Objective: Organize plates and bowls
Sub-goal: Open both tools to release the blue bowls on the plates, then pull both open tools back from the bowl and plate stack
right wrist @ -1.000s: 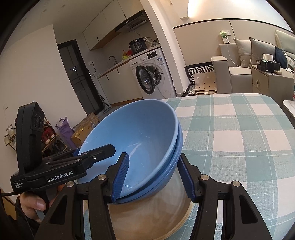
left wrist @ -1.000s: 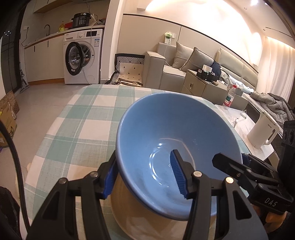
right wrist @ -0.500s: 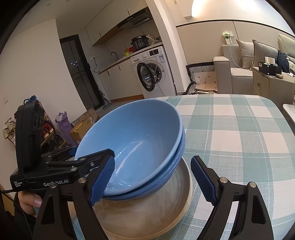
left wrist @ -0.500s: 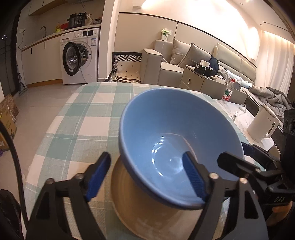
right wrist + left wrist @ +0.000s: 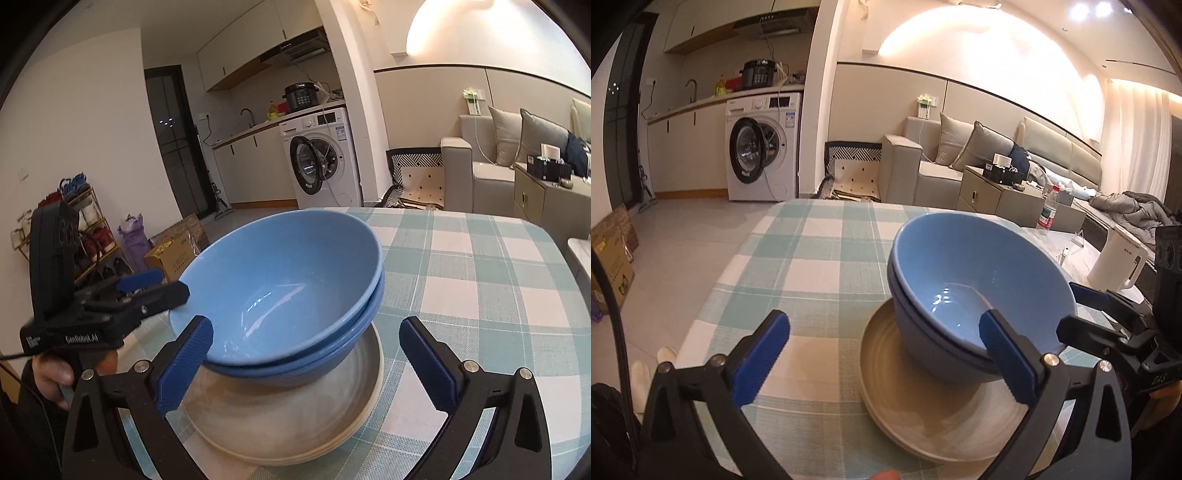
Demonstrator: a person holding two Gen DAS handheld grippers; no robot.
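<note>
Blue bowls (image 5: pixel 975 291) sat nested on the beige plates (image 5: pixel 280 424) on the checked table (image 5: pixel 812 258), since both the left gripper (image 5: pixel 886 354) and right gripper (image 5: pixel 306 358) were opening, their jaws off the rim they had clamped a second earlier, so the stack looked finished.

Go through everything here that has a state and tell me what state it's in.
Left tool: jaws opening, gripping nothing.
Right tool: jaws opening, gripping nothing.
Blue bowls: two nested, upright, on the plates.
Beige plates: stacked on the tablecloth.
Washing machine door: open.
</note>
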